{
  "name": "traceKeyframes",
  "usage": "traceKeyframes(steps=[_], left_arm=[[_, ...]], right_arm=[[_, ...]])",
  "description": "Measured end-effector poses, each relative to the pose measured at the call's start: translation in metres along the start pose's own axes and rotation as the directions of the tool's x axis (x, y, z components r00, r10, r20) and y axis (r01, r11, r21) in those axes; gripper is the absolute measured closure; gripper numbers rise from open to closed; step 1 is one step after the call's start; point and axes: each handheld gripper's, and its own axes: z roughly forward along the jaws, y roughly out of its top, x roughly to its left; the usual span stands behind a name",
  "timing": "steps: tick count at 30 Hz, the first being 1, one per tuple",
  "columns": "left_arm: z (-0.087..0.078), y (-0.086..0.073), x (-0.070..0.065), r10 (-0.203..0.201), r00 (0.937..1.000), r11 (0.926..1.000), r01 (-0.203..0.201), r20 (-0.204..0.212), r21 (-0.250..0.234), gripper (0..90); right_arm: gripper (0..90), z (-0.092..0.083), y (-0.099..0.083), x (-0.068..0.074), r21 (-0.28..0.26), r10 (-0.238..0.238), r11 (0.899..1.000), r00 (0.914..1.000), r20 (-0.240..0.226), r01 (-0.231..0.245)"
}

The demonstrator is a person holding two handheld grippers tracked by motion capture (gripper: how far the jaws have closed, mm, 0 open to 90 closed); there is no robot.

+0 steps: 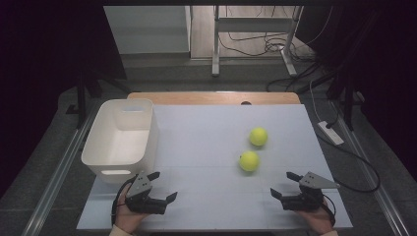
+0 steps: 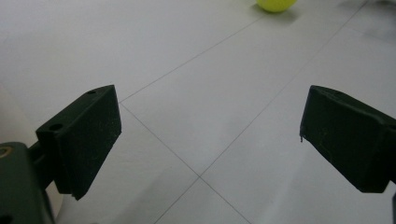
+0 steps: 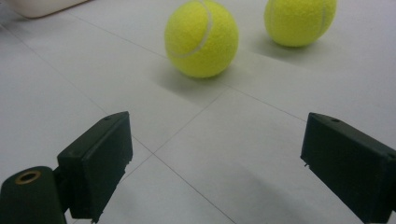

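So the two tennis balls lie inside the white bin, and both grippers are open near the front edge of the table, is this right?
Not quite. The two tennis balls lie on the white table surface, to the right of the white bin, as the high view shows. The rest holds: the left gripper and the right gripper are open near the front edge.

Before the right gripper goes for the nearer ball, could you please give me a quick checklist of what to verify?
1. Right gripper open, nothing between the jaws: ok.
2. Left gripper open, nothing held: ok.
3. Nearer ball free on the table, apart from the far ball: ok.
4. Path to the nearer ball clear: ok.
5. Bin upright, open top: ok.
6. Bin empty: cannot tell.
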Motion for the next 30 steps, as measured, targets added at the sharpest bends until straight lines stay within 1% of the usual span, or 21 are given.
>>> traceKeyframes(steps=[14,19,22,24,30], left_arm=[[0.0012,0.0008,-0.0010,0.006,1.0000,1.0000,-0.006,0.003,0.002,6.2],[-0.0003,0.0010,-0.0011,0.002,1.0000,1.0000,-0.002,0.003,-0.004,6.3],[-0.0014,0.0018,-0.0013,0.012,0.9999,0.9999,-0.012,-0.001,-0.005,6.3],[-0.0022,0.0022,-0.0013,0.006,1.0000,0.9999,-0.006,0.001,-0.012,6.4],[-0.0023,0.0026,-0.0023,0.006,1.0000,0.9999,-0.005,0.003,-0.012,6.4]], right_arm=[[9.0,0.0009,0.0005,0.0012,0.001,-0.005,1.000,1.0000,-0.003,0.005],[9.1,0.0022,0.0014,0.0015,0.004,-0.005,1.000,1.0000,-0.002,0.005],[9.2,0.0024,0.0012,0.0019,0.004,-0.009,1.000,0.9999,-0.005,0.009],[9.2,0.0023,0.0011,0.0019,0.004,-0.008,1.000,1.0000,-0.005,0.008],[9.4,0.0032,0.0016,0.0022,0.003,-0.012,1.000,0.9999,-0.006,0.012]])
